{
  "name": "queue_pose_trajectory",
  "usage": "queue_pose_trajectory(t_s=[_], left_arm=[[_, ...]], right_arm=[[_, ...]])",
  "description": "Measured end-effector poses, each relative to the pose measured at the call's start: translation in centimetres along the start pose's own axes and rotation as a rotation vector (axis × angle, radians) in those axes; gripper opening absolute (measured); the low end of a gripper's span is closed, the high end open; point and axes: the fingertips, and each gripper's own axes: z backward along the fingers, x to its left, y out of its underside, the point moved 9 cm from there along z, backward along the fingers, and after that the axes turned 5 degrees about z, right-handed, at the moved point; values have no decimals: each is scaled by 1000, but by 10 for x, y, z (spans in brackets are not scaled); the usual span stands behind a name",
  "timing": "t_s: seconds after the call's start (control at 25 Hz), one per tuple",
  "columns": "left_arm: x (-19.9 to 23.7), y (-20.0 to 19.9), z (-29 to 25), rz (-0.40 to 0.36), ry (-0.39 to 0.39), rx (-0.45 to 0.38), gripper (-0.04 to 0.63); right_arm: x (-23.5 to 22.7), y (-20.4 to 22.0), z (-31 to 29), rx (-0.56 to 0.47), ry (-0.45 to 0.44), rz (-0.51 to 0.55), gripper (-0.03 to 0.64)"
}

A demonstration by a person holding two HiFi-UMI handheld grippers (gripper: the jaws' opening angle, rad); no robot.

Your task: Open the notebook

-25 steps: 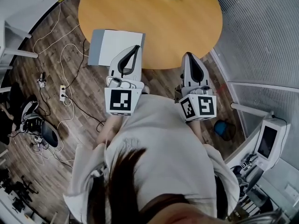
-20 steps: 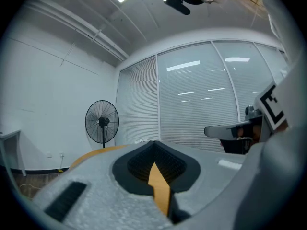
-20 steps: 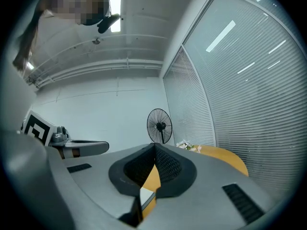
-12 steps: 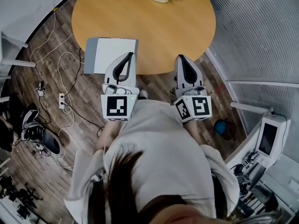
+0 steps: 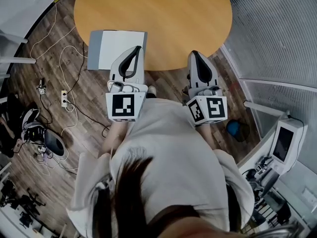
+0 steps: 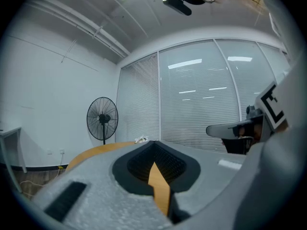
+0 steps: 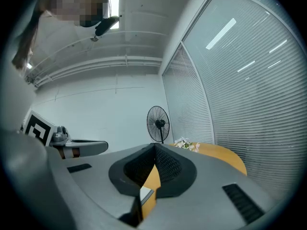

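At the table's near edge, the left tongs [image 5: 140,50] and right tongs [image 5: 194,54] are both pinched together and empty. The notebook [image 5: 119,46] lies closed and flat on the table [image 5: 168,29], by the left tongs' tip and reaching leftward, so opening it has not begun. Its long side seems to run crosswise to the tongs, grey spine edge farthest left.
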Motion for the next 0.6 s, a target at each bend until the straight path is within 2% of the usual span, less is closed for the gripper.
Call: queue_pose_trajectory(t_s=[0.6], left_arm=[[18,4,9,34,-14,-6,15]], right_arm=[[15,0,-4,18,1,9,2]])
